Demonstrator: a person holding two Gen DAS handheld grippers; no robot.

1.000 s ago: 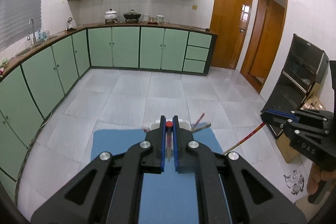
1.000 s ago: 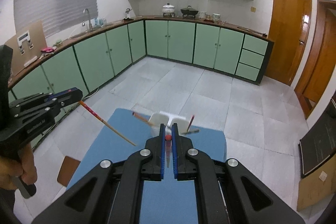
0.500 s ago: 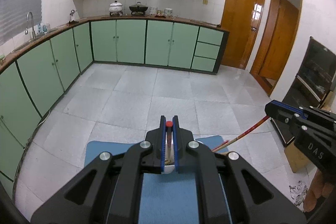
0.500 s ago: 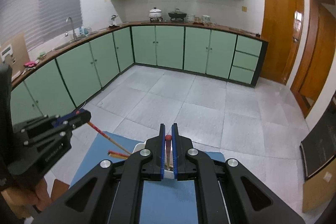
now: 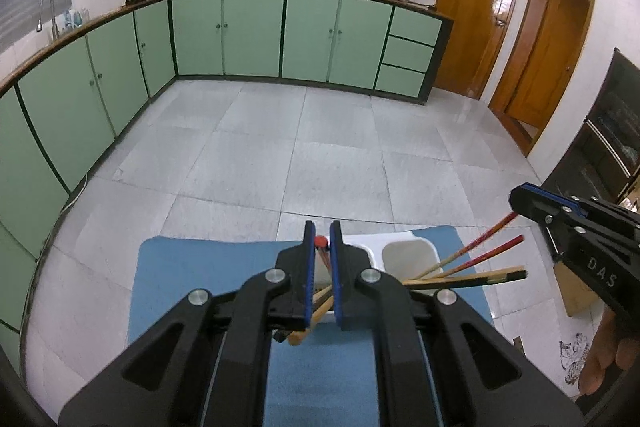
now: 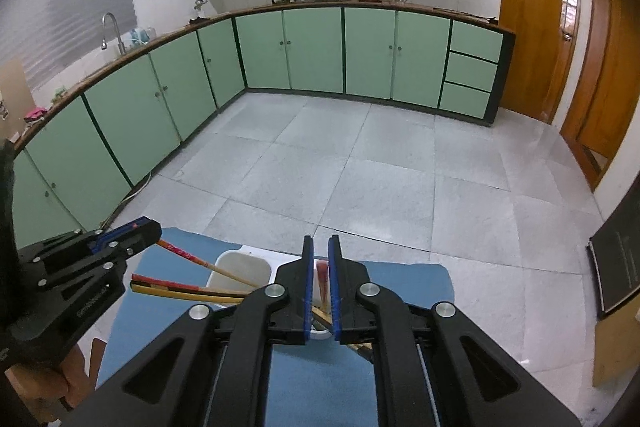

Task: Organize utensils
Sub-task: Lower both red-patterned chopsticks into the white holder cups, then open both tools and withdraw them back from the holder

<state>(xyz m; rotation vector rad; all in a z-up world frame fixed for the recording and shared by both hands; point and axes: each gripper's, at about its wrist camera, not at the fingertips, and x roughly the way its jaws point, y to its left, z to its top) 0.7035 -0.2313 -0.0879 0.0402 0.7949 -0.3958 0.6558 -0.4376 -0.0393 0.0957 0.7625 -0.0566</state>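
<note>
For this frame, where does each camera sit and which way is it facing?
Left wrist: on the left gripper, facing forward and down over the blue mat and white holder; its own fingers show, with the right gripper at the right edge.
Right wrist: on the right gripper, facing likewise; the left gripper shows at left.
Shared: the holder, the mat and a gripped chopstick.

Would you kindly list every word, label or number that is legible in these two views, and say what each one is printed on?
"DAS": white letters on the side of the black right gripper, seen from the left wrist view.
Raised lettering on the side of the black left gripper, in the right wrist view: too blurred to read.
White marks on the red chopstick held by the left gripper: too small to read.
Nothing else legible.
</note>
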